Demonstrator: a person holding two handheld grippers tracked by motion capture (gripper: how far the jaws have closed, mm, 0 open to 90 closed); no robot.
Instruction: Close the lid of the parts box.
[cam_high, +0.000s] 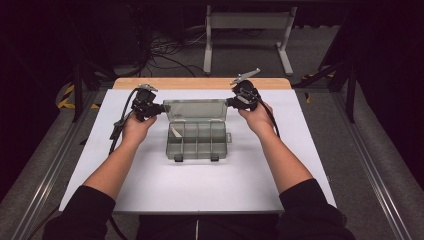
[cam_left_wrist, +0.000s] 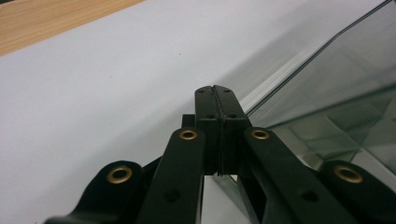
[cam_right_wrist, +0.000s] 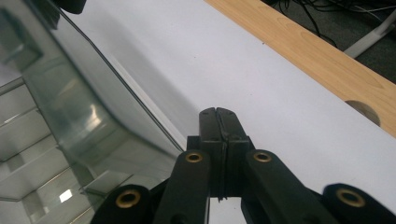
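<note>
White tabletop (cam_high: 150, 190), clear compartment box (cam_high: 197, 142) lid up — left gripper (cam_high: 159, 108), right gripper (cam_high: 231, 102) flanking lid, fingers closed, empty.

Dim, dark surroundings, bright white table (cam_high: 200, 185) lit from above, soft shadows (perhaps slight blur), close foregrounds unfocused.

sleeves (cam_high: 85, 210): black, pushed up to the elbows | left gripper (cam_left_wrist: 217, 100): black jaws, brass rivets, trailing black cable | right gripper (cam_right_wrist: 218, 122): black, brass rivets, grey three-cornered plate on top
</note>
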